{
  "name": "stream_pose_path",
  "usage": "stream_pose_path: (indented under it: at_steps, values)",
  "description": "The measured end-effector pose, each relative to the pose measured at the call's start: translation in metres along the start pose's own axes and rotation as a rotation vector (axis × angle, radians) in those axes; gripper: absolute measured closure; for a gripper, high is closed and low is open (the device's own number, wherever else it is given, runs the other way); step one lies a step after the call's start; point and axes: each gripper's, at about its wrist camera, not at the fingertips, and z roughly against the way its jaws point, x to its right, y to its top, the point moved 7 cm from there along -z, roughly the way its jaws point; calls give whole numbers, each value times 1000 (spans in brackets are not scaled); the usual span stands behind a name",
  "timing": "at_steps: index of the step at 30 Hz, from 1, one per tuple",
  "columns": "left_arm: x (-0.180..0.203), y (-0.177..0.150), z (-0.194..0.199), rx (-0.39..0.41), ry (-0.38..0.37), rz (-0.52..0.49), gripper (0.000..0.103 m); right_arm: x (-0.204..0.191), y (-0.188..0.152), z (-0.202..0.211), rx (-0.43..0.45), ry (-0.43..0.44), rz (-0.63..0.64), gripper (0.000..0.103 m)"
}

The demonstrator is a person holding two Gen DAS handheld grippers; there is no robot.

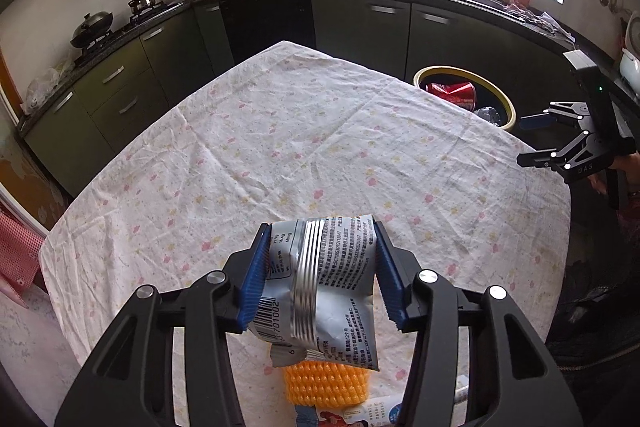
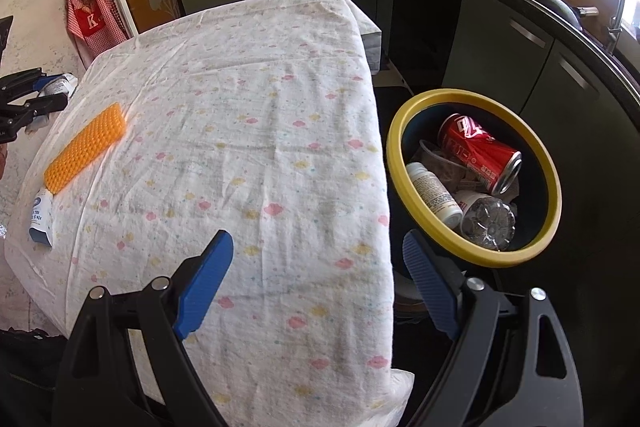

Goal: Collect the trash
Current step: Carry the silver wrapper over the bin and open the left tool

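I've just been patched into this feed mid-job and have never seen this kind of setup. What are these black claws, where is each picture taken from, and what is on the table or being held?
There is no robot arm: a person carries a hand-held two-finger gripper in each hand, each with a wide-angle camera looking along its fingers. One picture is from the left gripper, the other from the right gripper.

The left gripper is shut on a silver snack wrapper, lifted off the floral tablecloth. The right gripper is open and empty, hovering at the table's edge beside the yellow-rimmed bin.

Still on the cloth: an orange bumpy mat and a white and blue packet. The bin already holds a red can, a white bottle and a clear plastic bottle.
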Motion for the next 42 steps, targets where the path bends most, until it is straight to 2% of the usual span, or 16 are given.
stream_pose_path:
  at_steps: [6,9,12,18,27,28,29,30,32,35,37,42]
  values:
    - [29,48,-6,15,-81,-39,53,24,-15,10,-9,-48,-38,20]
    - [58,79,-18,21,-164,-81,53,40,-21,20,3,-63,-74,20]
    - [93,111,-35,22,-212,-156,53,57,-27,27,17,-76,-109,20]
    - [169,174,-87,-4,-314,-273,53,89,-44,33,29,-85,-180,20]
    - [269,233,-189,-80,-358,-382,52,119,-66,34,26,-84,-255,20]
    - [275,236,-201,-91,-357,-376,43,122,-67,34,27,-83,-266,20]
    - [281,240,-213,-104,-355,-369,27,124,-68,34,27,-82,-278,19]
    - [285,243,-223,-98,-333,-368,22,125,-69,34,29,-79,-285,18]
    - [288,249,-234,-90,-281,-365,22,125,-69,34,32,-77,-286,18]
    - [280,254,-217,-68,-301,-308,23,123,-69,36,38,-74,-281,18]
    - [267,255,-192,-26,-281,-293,23,121,-68,36,39,-77,-277,18]
    - [205,231,-118,72,-242,-176,22,110,-62,33,37,-78,-257,18]
